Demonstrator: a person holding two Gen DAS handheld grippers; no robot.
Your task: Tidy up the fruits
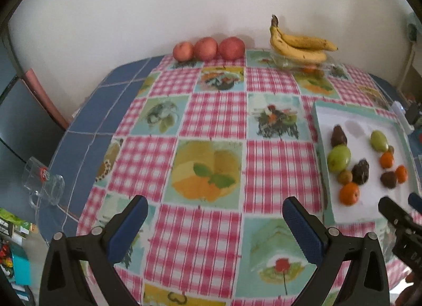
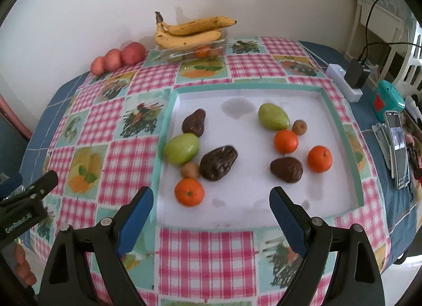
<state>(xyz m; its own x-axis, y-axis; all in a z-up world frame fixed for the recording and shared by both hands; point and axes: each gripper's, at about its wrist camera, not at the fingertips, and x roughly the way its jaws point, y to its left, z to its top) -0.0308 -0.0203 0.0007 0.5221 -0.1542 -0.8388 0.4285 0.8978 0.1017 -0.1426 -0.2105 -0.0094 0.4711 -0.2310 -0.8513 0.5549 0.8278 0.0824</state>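
A white tray [image 2: 340,111] with a teal rim holds three oranges [image 2: 189,192], three dark brown avocados [image 2: 218,163], two green fruits [image 2: 182,147] and two small brown fruits [image 2: 190,170]. My right gripper [image 2: 211,202] is open and empty over the tray's near edge. My left gripper [image 1: 215,213] is open and empty over the tablecloth, left of the tray [image 1: 324,116]. Three red apples [image 1: 208,48] line the back wall. Two bananas [image 1: 300,45] lie on a clear container [image 2: 219,39] with an orange inside.
A glass mug [image 1: 43,180] lies on its side at the table's left edge. A power strip with a charger [image 2: 350,79], a teal box [image 2: 386,103] and a phone [image 2: 398,145] sit at the right edge. The checked tablecloth [image 1: 205,126] covers the table.
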